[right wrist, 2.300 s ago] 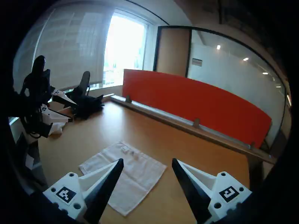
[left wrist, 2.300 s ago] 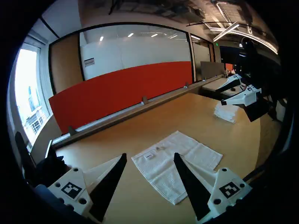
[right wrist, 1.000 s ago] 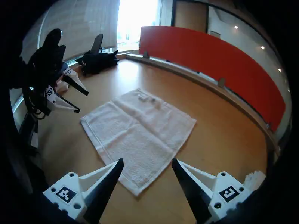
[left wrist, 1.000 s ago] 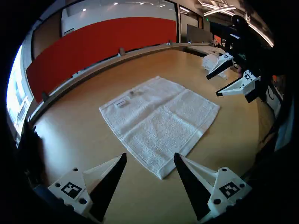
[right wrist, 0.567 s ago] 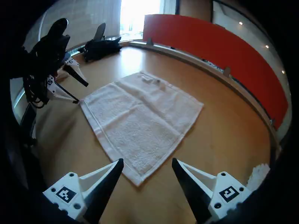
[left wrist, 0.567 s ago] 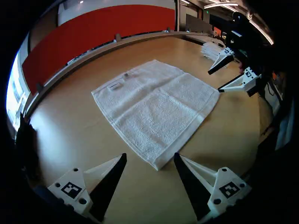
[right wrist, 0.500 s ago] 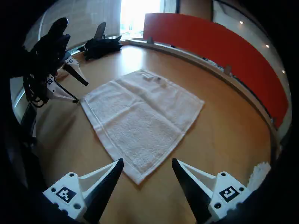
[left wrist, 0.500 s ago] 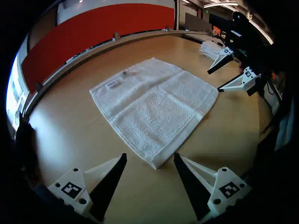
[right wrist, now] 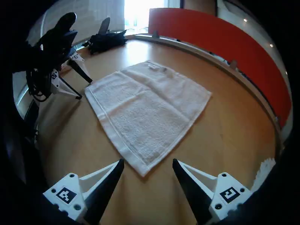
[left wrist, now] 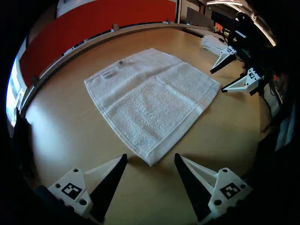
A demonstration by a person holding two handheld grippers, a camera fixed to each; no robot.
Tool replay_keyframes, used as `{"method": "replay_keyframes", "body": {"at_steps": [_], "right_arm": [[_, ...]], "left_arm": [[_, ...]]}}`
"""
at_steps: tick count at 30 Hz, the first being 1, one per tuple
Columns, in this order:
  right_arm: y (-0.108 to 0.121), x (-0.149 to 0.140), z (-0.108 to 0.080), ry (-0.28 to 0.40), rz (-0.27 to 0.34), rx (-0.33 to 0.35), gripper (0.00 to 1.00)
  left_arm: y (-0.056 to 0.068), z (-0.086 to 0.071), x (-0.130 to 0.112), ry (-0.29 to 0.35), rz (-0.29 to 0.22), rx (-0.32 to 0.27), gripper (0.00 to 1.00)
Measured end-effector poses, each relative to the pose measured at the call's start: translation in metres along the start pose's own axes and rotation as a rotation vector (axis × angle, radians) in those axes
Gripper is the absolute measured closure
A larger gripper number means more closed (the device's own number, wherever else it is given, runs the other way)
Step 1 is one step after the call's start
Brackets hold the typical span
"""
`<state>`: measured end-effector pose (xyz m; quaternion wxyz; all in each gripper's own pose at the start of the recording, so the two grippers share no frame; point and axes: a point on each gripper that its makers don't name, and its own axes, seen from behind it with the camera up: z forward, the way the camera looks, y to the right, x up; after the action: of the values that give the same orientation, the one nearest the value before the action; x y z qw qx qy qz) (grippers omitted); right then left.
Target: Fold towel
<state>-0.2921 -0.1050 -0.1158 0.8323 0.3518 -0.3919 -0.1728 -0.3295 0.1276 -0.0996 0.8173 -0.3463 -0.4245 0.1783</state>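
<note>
We see the white towel spread flat on the wooden surface, one corner between the open jaws of our left hand-held gripper, another between those of our open right hand-held gripper.

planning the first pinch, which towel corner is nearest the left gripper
The towel corner pointing between the left gripper's fingertips; the other three corners lie farther off, one beside the right gripper.
</note>
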Motion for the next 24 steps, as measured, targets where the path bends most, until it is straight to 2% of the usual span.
{"method": "replay_keyframes", "body": {"at_steps": [12, 16, 24], "right_arm": [[-0.0028, -0.0064, 0.0027, -0.004, 0.007, 0.024, 0.11], [-0.004, -0.0062, 0.0034, -0.004, 0.003, 0.029, 0.19], [-0.0083, -0.005, 0.0047, -0.003, -0.007, 0.04, 0.36]], "left_arm": [[0.0007, 0.0004, -0.0002, -0.009, 0.004, 0.007, 0.08], [0.0005, 0.0008, -0.0003, -0.012, -0.004, 0.013, 0.12], [0.0028, 0.0011, 0.0006, -0.011, -0.018, 0.022, 0.26]]}}
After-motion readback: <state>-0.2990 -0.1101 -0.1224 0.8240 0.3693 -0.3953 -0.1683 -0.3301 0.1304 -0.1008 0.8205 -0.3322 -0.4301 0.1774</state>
